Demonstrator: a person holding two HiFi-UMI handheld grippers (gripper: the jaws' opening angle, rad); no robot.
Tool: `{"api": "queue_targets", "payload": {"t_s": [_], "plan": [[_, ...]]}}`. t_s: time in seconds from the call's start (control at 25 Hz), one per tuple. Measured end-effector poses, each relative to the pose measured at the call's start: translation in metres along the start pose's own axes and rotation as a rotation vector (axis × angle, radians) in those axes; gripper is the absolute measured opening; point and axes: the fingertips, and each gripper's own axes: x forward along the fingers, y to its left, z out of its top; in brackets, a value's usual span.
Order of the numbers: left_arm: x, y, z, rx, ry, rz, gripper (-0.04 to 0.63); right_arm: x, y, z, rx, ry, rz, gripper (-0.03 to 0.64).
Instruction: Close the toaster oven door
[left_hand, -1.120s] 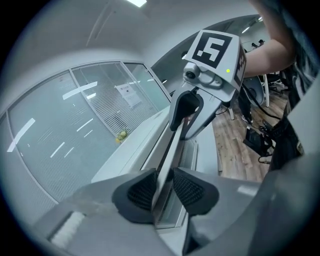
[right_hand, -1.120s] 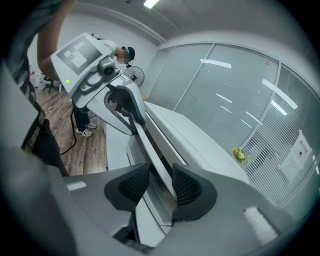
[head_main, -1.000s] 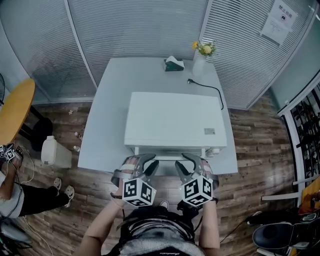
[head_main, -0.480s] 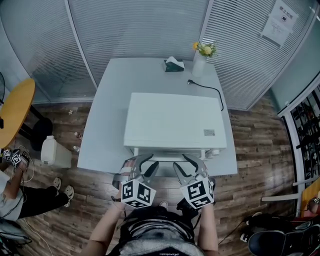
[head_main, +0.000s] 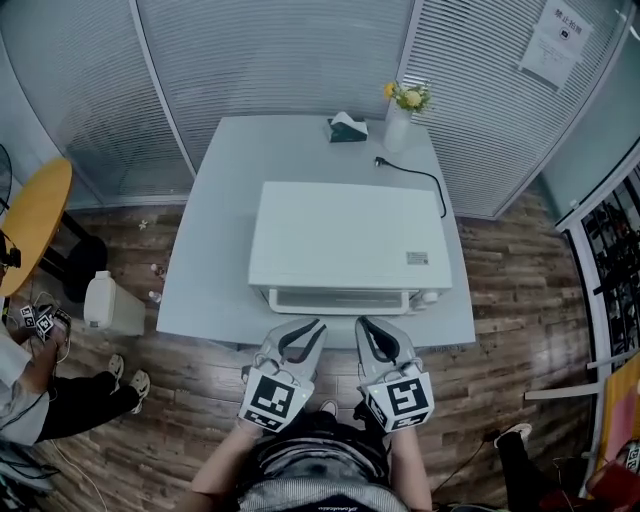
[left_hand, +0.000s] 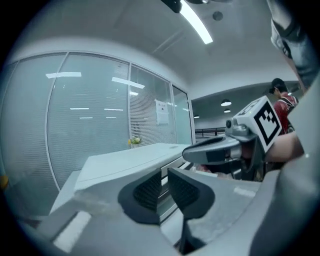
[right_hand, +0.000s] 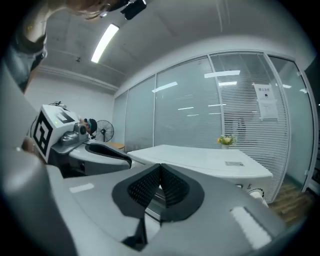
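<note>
The toaster oven door (head_main: 340, 298) looks closed, just ahead of both. The left hand-held gripper (head_main: 303, 329) just narrowed and the right hand-held gripper (head_main: 376, 329) just shut, both empty. Likely next: withdraw.

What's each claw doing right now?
Left claw: slightly open, jaws have just been closing, nothing between them.
Right claw: shut, empty.

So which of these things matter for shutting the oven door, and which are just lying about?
For the job: toaster oven, its door, left gripper and right gripper (both pairs of jaws just closing, nothing between them).
Lying about: tissue box, flower vase, power cord, white jug on the floor.
</note>
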Motion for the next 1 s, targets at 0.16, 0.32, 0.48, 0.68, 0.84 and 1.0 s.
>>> {"api": "queue_targets", "payload": {"t_s": [0.16,0.32,0.48,0.68,0.84,1.0], "plan": [[-0.009,-0.01,0.022,-0.059,-0.071,-0.007,0.005,-0.008,0.012,0.016,0.003,-0.032,0.009,0.003],[-0.016,-0.014,0.042,-0.067,-0.118,0.006,0.005,-0.016,0.019,0.037,0.008,-0.076,0.011,0.003],[-0.024,-0.016,0.06,-0.133,-0.161,0.03,0.005,-0.022,0.026,0.052,0.006,-0.106,0.032,0.003],[-0.029,-0.016,0.067,-0.185,-0.186,0.048,0.005,-0.025,0.031,0.058,-0.007,-0.113,0.05,0.002],[-0.029,-0.018,0.068,-0.166,-0.181,0.056,0.005,-0.026,0.031,0.058,-0.01,-0.113,0.052,0.002],[-0.028,-0.02,0.068,-0.153,-0.177,0.056,0.005,-0.026,0.029,0.057,-0.006,-0.104,0.053,0.002]]}}
